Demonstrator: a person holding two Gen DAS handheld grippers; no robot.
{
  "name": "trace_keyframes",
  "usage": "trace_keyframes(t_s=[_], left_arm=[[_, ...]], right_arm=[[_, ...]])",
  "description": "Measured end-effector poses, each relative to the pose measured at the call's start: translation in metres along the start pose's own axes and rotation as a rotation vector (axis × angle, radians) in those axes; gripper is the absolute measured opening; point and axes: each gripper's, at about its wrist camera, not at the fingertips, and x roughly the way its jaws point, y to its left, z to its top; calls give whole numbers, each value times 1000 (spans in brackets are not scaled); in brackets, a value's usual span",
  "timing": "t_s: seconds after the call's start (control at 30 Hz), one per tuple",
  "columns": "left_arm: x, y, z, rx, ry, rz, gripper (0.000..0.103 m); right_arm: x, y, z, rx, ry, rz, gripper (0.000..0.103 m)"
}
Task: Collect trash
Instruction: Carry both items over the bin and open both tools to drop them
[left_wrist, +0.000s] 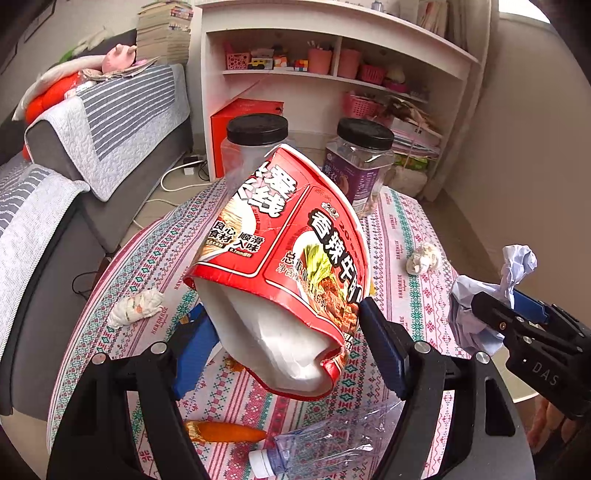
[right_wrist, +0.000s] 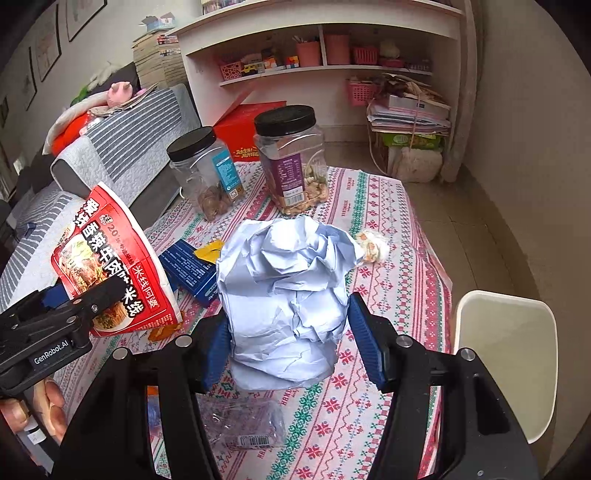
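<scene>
A squashed red instant-noodle cup (left_wrist: 295, 258) hangs above the table, and my left gripper (left_wrist: 288, 343) is shut on its crumpled open end, one blue pad on each side. In the right wrist view the same cup (right_wrist: 110, 266) is at the left in the left gripper (right_wrist: 81, 295). My right gripper (right_wrist: 291, 343) is shut on a crumpled pale blue paper ball (right_wrist: 288, 295), held over the cloth. The left wrist view shows that paper ball (left_wrist: 476, 306) at the right edge, in the right gripper (left_wrist: 506, 301).
On the patterned tablecloth (left_wrist: 406, 295) lie tissue wads (left_wrist: 136, 308) (left_wrist: 423, 258), an orange wrapper (left_wrist: 225, 432), a crushed plastic bottle (left_wrist: 317, 443) and a blue box (right_wrist: 188, 269). Two black-lidded jars (right_wrist: 207, 173) (right_wrist: 291, 158) stand at the far edge. A white bin (right_wrist: 506, 365) is right of the table.
</scene>
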Motion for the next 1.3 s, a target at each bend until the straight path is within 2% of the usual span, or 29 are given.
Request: trace_keyframes(t_s=[0.53, 1.17, 1.3], left_arm=[[-2, -62, -9, 73, -10, -63, 74], [1, -137, -24, 184, 11, -140, 74], [3, -157, -33, 219, 22, -152, 74]], right_arm=[[-34, -71, -22, 45, -18, -119, 57], [-57, -178, -46, 136, 31, -361, 58], [-64, -191, -49, 162, 49, -377, 63]])
